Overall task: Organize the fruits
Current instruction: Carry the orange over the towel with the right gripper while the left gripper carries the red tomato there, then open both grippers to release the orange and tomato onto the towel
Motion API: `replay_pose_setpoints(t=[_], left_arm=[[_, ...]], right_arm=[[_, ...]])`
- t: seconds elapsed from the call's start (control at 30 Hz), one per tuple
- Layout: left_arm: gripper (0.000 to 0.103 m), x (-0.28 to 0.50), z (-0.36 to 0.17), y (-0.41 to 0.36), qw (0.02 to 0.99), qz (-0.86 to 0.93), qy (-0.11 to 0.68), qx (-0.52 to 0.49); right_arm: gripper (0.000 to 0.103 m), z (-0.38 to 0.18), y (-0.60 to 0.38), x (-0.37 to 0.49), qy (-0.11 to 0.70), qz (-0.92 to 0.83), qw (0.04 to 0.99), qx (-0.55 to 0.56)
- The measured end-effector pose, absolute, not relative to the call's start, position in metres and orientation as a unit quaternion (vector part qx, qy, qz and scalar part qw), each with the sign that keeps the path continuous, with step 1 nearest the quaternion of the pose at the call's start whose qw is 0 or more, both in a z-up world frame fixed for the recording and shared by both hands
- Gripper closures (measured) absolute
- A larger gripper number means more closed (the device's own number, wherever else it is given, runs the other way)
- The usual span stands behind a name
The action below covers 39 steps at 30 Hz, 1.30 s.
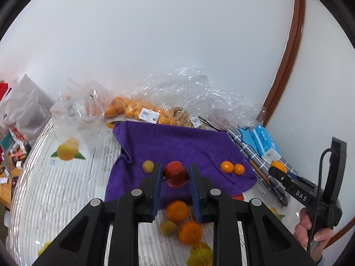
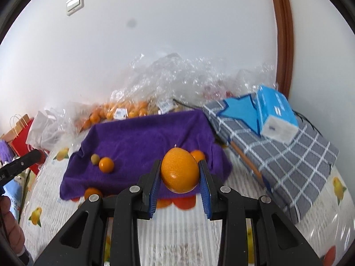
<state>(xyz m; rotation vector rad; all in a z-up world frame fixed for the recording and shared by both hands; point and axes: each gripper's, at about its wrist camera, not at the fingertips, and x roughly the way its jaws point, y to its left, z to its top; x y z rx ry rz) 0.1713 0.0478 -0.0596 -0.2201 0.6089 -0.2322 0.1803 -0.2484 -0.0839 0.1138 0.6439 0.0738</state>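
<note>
My left gripper [image 1: 175,175] is shut on a red apple [image 1: 176,174] and holds it over the near part of a purple towel [image 1: 177,141]. On the towel lie a small yellow-green fruit [image 1: 148,166] at left and two small oranges [image 1: 232,168] at right. My right gripper [image 2: 179,173] is shut on a large orange [image 2: 179,170], held above the towel's [image 2: 144,137] near right edge. In the right wrist view a small green fruit [image 2: 95,159] and a small orange [image 2: 106,164] lie on the towel at left.
Loose oranges [image 1: 176,210] and yellow-green fruits [image 1: 168,227] lie on the patterned tablecloth [image 1: 66,188] before the towel. Clear plastic bags of oranges [image 1: 137,110] stand against the wall. A grey checked box [image 2: 284,161] with a blue tissue box [image 2: 275,113] sits at right.
</note>
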Motion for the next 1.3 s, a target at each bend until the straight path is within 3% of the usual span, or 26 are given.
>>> replay_pose_setpoints(t=[0.4,0.7,1.3], left_arm=[[0.08,0.253,-0.055,0.038,0.946,-0.104,0.28,-0.124],[0.08,0.302,-0.117,0.033,0.931,-0.088,0.334,-0.122],[0.08,0.324,-0.15,0.028,0.904,-0.095,0.398,-0.12]], right_arm=[[0.071,-0.06,-0.228,0.254,0.294,0.063,0.954,0.019],[0.071,-0.12,-0.247,0.306,0.338,0.053,0.939,0.039],[0.07,-0.168,-0.256,0.335,0.4,0.039,0.913,0.068]])
